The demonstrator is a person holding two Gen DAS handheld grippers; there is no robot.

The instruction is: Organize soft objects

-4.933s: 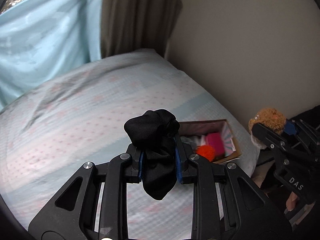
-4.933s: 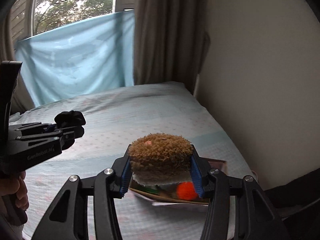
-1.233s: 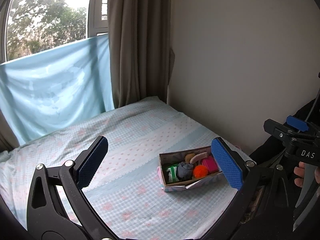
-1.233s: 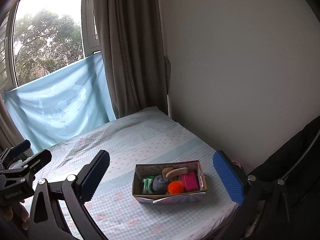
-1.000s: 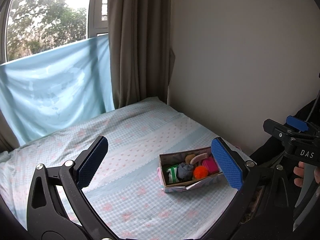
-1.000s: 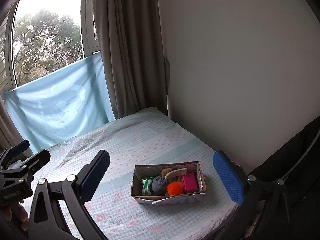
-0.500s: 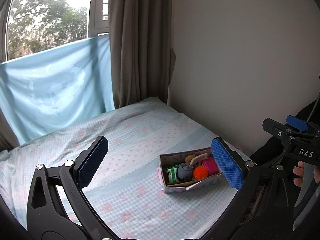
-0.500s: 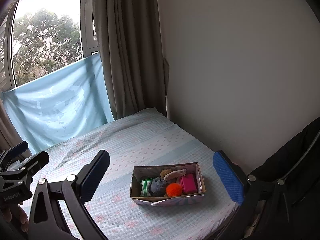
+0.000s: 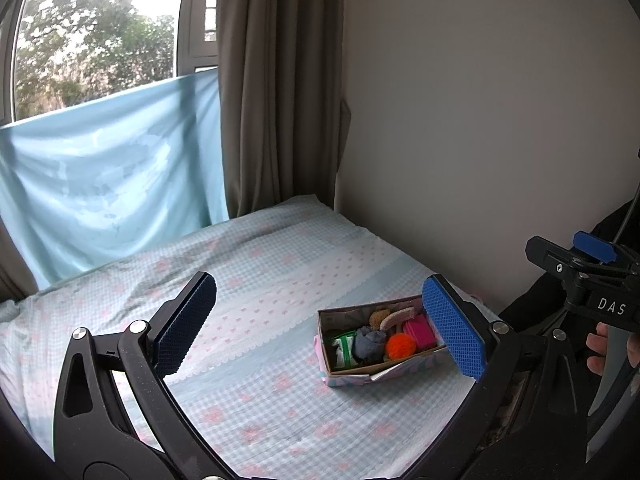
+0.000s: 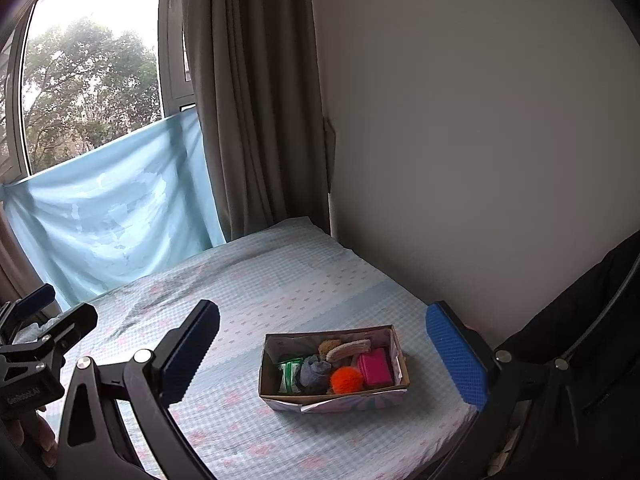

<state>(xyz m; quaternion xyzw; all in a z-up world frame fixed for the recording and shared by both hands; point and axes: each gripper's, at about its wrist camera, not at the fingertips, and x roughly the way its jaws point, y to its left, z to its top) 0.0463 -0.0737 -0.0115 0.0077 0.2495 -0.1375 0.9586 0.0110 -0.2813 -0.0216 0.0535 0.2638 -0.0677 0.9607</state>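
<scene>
A small cardboard box [image 10: 334, 394] is sitting near the right edge of the bed [image 10: 280, 280], packed with soft things: an orange pom-pom [image 10: 346, 380], a pink pad [image 10: 375, 367], a grey sock [image 10: 315, 372], a green-and-white pack [image 10: 289, 376] and a brown plush toy [image 10: 327, 346]. The bed is wearing a pale blue checked sheet; a grey curtain [image 10: 256, 92], a blue cloth [image 10: 112, 200] under the window and a bare wall [image 10: 480, 120] are framing it. The left gripper [image 9: 320, 322] and right gripper [image 10: 322, 350] are both hanging above the bed, jaws spread wide and empty, having let go of the black sock and brown plush toy they were clamping seconds earlier.
</scene>
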